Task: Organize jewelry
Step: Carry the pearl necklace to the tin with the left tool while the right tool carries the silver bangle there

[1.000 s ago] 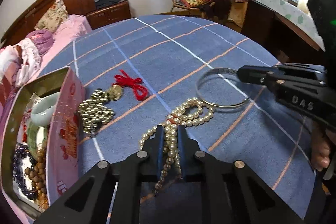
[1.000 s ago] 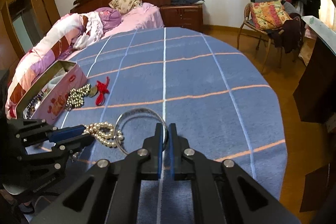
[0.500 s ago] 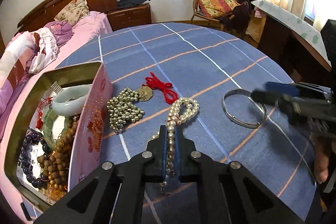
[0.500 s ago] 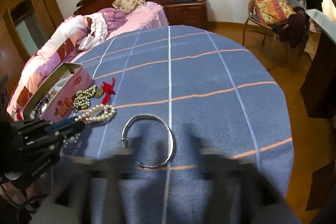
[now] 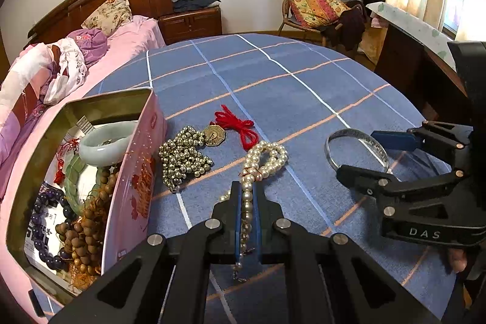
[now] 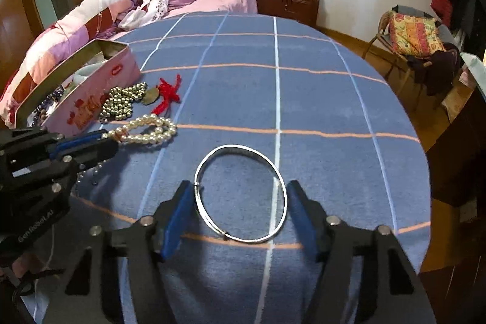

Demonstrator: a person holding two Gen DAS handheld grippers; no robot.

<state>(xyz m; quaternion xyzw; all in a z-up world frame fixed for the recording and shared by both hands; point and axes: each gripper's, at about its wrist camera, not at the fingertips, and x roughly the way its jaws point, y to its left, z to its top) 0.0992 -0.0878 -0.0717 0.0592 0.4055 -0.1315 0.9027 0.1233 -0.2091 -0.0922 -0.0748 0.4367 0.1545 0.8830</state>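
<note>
Far left on the worktop point(image 5: 273, 75), covered in blue checked cloth: an open pink tin point(image 5: 133, 181), holding a pale jade bangle point(image 5: 103, 148), a green bangle, brown wooden beads point(image 5: 82, 230) and dark purple beads point(image 5: 45, 251).

Just right of the tin: a heap of gold-coloured beads point(image 5: 182, 157), touching an octagonal brass pendant point(image 5: 214, 135) tied with red cord point(image 5: 240, 126).

Centre: the left tool point(image 5: 246, 196) is clenched on the pearl necklace point(image 5: 264, 160). The strand's long axis runs along the fingers, away from the camera; its looped end lies on the cloth beyond the fingertips, pointing towards the red cord. Its clasp end hangs out behind the pads.

Right: the silver bangle point(image 6: 240, 193) lies flat on the worktop, well apart from the tin. Its oval's long axis slants from far-left to near-right in the right wrist view. The right tool point(image 6: 240, 196) is released, fingers spread either side of the bangle; the left one is at its rim, contact uncertain.
</note>
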